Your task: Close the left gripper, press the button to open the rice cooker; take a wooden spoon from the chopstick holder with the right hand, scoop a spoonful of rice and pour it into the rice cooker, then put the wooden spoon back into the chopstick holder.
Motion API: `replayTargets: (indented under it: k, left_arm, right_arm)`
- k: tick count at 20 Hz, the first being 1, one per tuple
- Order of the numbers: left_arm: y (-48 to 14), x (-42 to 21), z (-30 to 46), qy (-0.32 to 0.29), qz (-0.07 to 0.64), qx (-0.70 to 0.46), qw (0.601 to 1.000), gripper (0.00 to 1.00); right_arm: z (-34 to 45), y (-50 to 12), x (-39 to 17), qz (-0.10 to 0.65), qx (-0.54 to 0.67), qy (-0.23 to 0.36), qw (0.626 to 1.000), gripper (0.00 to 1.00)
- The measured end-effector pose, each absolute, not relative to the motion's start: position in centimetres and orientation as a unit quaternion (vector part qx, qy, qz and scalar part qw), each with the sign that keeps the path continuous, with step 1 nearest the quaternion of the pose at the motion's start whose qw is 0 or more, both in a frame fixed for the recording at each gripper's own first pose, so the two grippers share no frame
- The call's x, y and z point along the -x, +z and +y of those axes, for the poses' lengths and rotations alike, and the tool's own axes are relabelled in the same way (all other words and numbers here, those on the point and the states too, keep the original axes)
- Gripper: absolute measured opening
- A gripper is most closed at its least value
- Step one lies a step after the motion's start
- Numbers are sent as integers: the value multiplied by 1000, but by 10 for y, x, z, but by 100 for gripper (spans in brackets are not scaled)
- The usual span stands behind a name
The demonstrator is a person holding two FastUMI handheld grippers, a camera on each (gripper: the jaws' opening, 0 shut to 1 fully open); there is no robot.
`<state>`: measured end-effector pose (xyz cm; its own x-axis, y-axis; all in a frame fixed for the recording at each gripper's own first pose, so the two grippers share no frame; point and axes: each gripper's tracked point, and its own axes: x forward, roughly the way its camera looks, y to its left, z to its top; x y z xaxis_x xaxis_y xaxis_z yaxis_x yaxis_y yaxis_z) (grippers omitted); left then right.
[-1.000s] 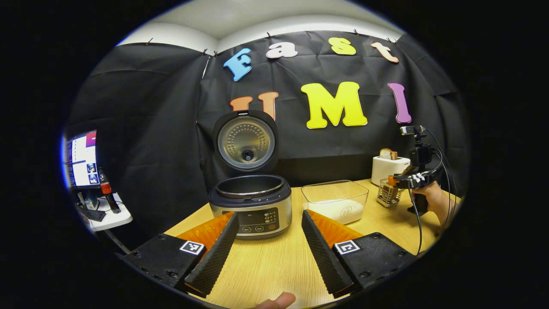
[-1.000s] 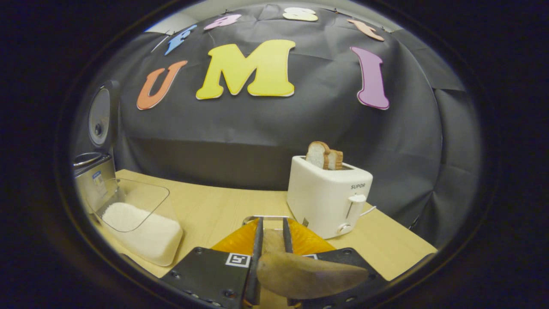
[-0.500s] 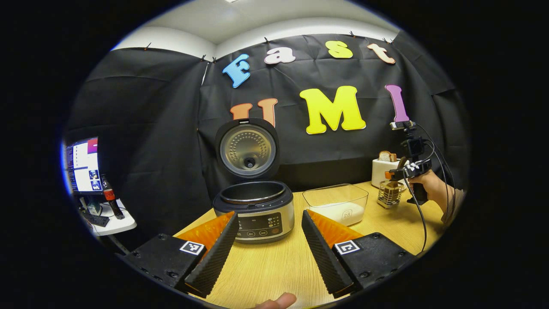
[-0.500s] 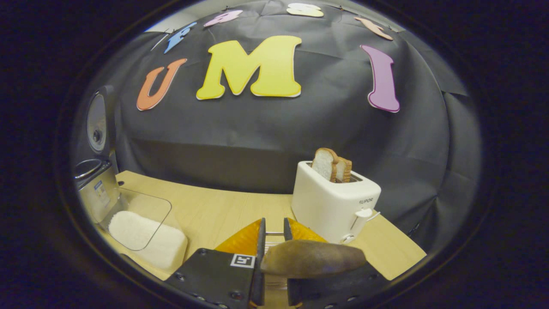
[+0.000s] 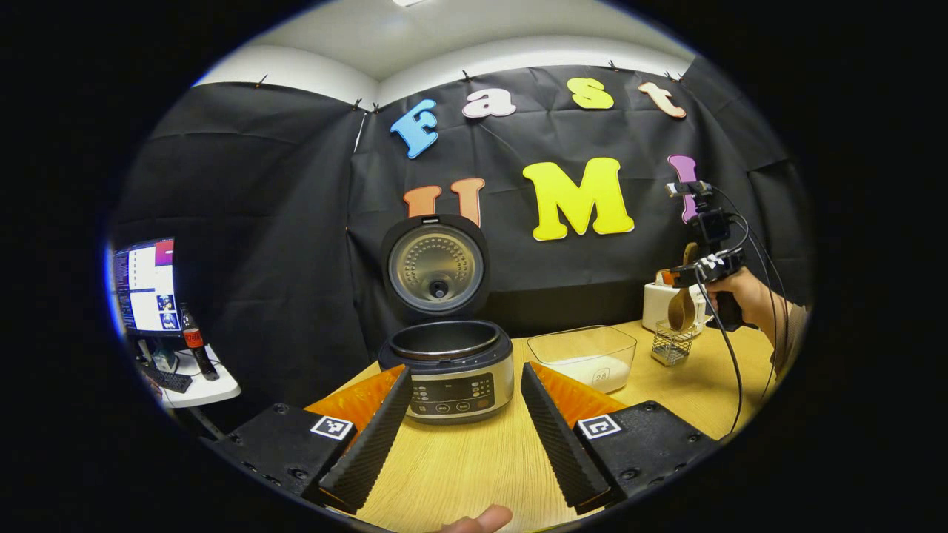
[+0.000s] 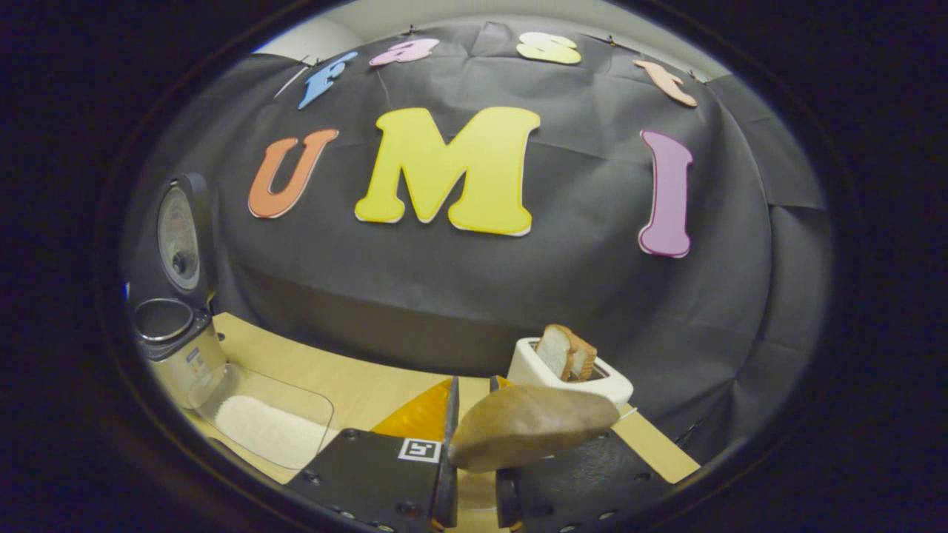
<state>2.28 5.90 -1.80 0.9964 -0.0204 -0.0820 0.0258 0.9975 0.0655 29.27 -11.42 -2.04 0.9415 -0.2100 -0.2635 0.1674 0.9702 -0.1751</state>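
1. The wooden spoon (image 6: pixel 529 426) is sitting clamped in the right gripper (image 6: pixel 472 414), above the chopstick holder (image 5: pixel 671 346).
2. The left gripper view is showing that holder right of the rice cooker (image 5: pixel 452 363), whose lid is standing open.
3. The left gripper (image 5: pixel 463 414) is hanging with fingers apart before the cooker.
4. The spoon's handle is hidden between the fingers.

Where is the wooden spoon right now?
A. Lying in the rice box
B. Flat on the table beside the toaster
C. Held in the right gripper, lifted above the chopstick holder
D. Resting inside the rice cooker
C: the right gripper is shut on the spoon, which hangs above the holder, its bowl near the basket's rim.
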Motion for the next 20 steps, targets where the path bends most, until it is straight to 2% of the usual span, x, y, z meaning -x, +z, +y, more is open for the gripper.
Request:
replayTargets:
  k: [10, 20]
  left_arm:
    - [-9, -10, 84, -7, 47, -25, 999, 94]
    - [-2, -4, 102, -20, 46, 0, 999, 94]
  right_arm:
    - [10, 28, -284, 126, 129, -20, 983, 20]
    - [98, -9, -323, 135, 143, -3, 980, 20]
